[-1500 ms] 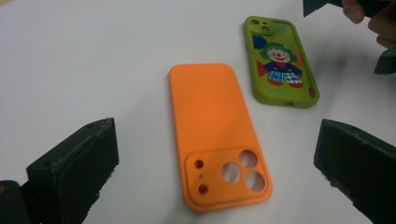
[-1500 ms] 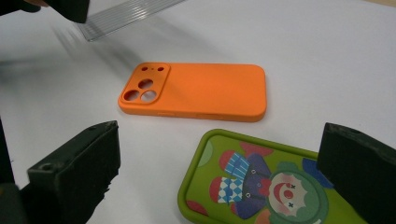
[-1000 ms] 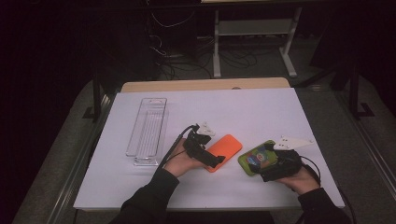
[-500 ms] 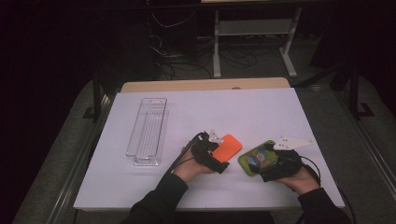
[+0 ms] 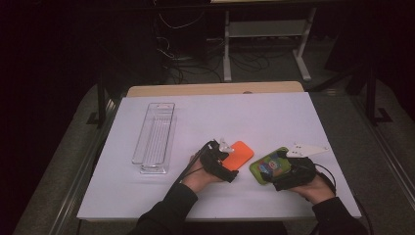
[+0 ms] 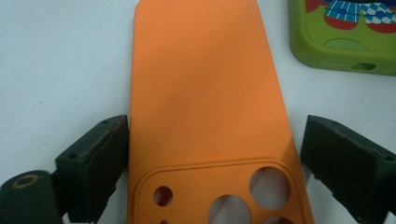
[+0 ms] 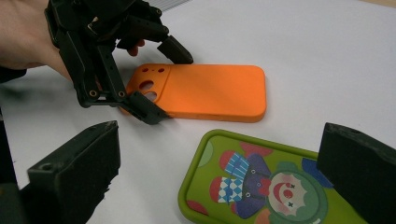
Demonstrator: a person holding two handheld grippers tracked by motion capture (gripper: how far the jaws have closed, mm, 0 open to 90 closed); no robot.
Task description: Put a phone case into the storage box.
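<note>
Nothing sits in the clear tray at ten o'clock yet. The left gripper straddles the orange phone case near table centre, jaws spread and not yet clamped. At four o'clock the right gripper hangs open over the green case; both lifts seem left to do.

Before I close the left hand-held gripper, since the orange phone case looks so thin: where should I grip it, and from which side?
Grip the orange phone case across its two long edges near the camera-cutout end, coming in low from that end. It lies flat, and the left hand-held gripper already straddles it there, jaws open beside each edge.
</note>
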